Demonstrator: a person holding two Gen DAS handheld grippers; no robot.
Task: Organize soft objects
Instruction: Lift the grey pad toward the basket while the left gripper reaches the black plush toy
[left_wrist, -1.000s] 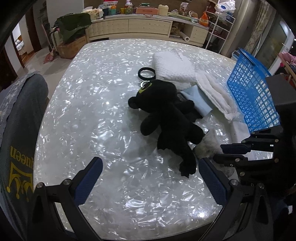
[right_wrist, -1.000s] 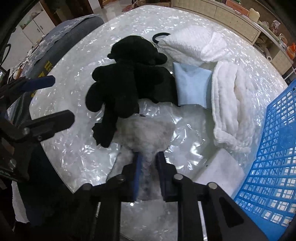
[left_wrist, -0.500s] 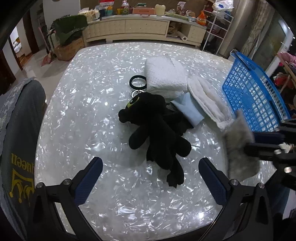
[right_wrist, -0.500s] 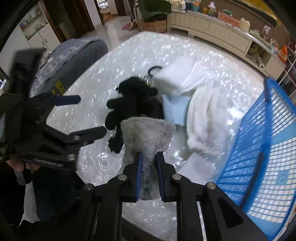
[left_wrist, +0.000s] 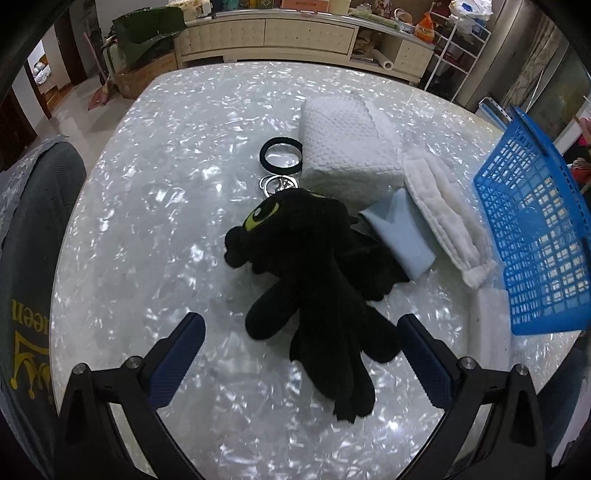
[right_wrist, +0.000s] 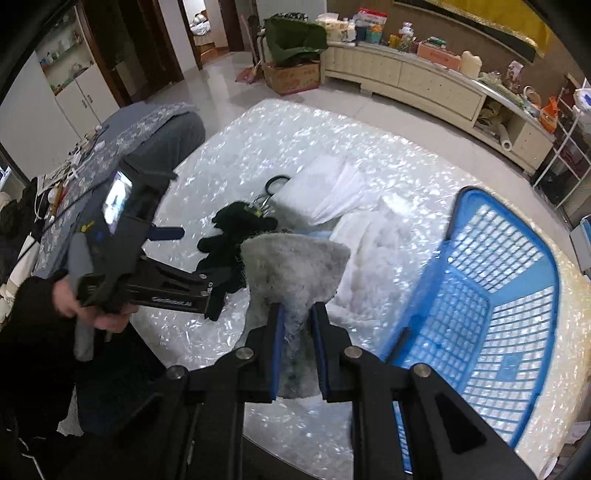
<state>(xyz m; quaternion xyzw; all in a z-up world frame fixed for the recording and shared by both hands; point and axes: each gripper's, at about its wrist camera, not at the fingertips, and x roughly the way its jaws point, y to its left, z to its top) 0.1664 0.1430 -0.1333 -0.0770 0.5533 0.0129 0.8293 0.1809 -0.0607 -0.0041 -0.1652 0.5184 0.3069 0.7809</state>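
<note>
My right gripper (right_wrist: 298, 310) is shut on a grey fuzzy cloth (right_wrist: 295, 262) and holds it high above the table, left of the blue basket (right_wrist: 491, 306). My left gripper (left_wrist: 299, 328) is open and empty, its fingers either side of the black plush toy (left_wrist: 314, 266) lying on the table; it also shows in the right wrist view (right_wrist: 173, 254). A white folded towel (left_wrist: 347, 151), a light blue cloth (left_wrist: 402, 236) and a white quilted cloth (left_wrist: 443, 214) lie beyond the toy.
The basket (left_wrist: 535, 236) stands at the table's right side. A black hair tie (left_wrist: 280, 155) and a key ring (left_wrist: 277, 182) lie near the toy's head. A grey chair (left_wrist: 33, 229) stands at the left. The white table (left_wrist: 166, 184) fills the view.
My right gripper has lifted the grey cloth off the table and risen well above it, toward the basket. My left gripper has moved closer to the plush toy.
</note>
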